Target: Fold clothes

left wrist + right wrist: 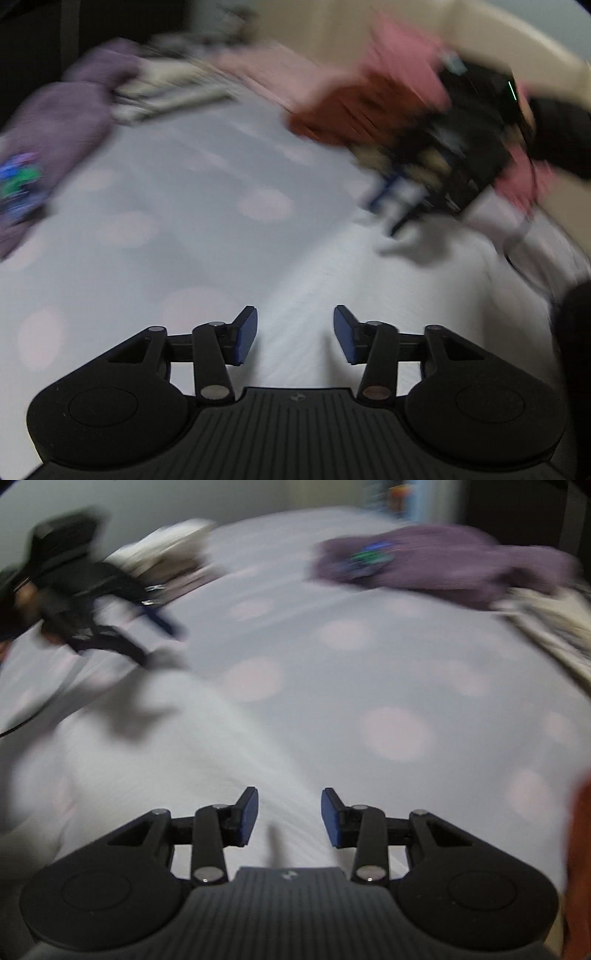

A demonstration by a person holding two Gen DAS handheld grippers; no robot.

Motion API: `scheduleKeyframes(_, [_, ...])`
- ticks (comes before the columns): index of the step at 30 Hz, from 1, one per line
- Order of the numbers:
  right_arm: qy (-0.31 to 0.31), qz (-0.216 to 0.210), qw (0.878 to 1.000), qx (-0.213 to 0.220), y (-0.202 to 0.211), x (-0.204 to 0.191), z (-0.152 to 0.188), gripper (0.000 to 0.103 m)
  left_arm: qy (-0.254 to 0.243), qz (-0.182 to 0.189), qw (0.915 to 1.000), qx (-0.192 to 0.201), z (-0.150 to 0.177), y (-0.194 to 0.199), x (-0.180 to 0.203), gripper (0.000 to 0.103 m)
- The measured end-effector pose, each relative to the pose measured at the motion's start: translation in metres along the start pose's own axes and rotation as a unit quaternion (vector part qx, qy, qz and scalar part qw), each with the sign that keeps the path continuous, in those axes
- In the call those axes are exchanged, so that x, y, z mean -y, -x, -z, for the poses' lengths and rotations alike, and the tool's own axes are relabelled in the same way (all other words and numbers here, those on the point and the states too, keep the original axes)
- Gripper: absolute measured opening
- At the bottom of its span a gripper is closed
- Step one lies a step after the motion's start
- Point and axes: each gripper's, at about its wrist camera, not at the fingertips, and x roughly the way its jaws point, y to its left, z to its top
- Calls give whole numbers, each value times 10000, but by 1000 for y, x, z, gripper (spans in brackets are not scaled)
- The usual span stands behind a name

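Fingers spread wide on both units, nothing between them. Left gripper [295,334] and right gripper [290,818] hover over a white garment [177,760] lying on the dotted bedsheet [369,686]. Purple garment [443,561] sits well beyond; its print is too blurred to read.
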Motion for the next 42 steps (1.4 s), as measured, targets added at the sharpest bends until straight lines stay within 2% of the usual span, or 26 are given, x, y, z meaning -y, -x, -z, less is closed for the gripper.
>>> scheduleKeyframes(4, [394, -341, 9983, -249, -17, 0, -14, 40, -402, 215, 9980, -438, -14, -29, 4, 31])
scheduleKeyframes(11, [1079, -933, 9874, -683, -47, 0, -39, 39, -475, 341, 9961, -661, -9, -40, -2, 31])
scheduleKeyframes(13, [1191, -1049, 9838, -837, -54, -4, -37, 39, -505, 430, 9946, -793, -7, -47, -2, 31])
scheduleKeyframes(14, [1243, -1103, 9818, -915, -58, -6, -35, 35, -553, 472, 9936, -866, -5, -49, -1, 30])
scheduleKeyframes(15, [1295, -1158, 9798, -993, -62, -7, -34, 29, -600, 515, 9924, -939, -3, -51, 1, 24])
scheduleKeyframes(16, [1399, -1191, 9775, -1039, -63, -10, -31, 17, -611, 541, 9919, -969, -2, -52, 0, 15])
scheduleKeyframes(17, [1464, -1234, 9758, -1060, -62, -12, -31, 11, -554, 540, 9928, -919, -3, -51, -3, 11])
scheduleKeyframes(19, [1517, -1338, 9737, -1047, -59, -14, -29, 8, -439, 537, 9942, -820, -5, -48, -10, 5])
scheduleKeyframes(27, [1110, -1066, 9869, -475, -39, 16, -39, 8, 19, 523, 9977, -419, -10, -36, -35, 4])
scheduleKeyframes(29, [1017, -987, 9890, -423, -40, 22, -40, 8, 144, 465, 9976, -483, -9, -41, -42, 5])
scheduleKeyframes(32, [1023, -855, 9890, -642, -57, 17, -35, 9, 182, 377, 9963, -748, -5, -57, -40, 10])
scheduleKeyframes(34, [1082, -747, 9876, -859, -70, 9, -30, 15, 166, 268, 9966, -755, -3, -58, -38, 16])
scheduleKeyframes(35, [1021, -666, 9889, -846, -69, 10, -28, 22, 168, 200, 9970, -731, -1, -56, -38, 19])
scheduleKeyframes(37, [860, -492, 9921, -766, -63, 14, -26, 31, 305, 5, 9972, -682, 4, -47, -44, 32])
scheduleKeyframes(39, [657, -242, 9950, -715, -53, 24, -22, 31, 505, -220, 9965, -634, 10, -37, -54, 38])
scheduleKeyframes(42, [332, 259, 9975, -566, -28, 33, -12, 32, 771, -486, 9952, -352, 20, -8, -49, 38])
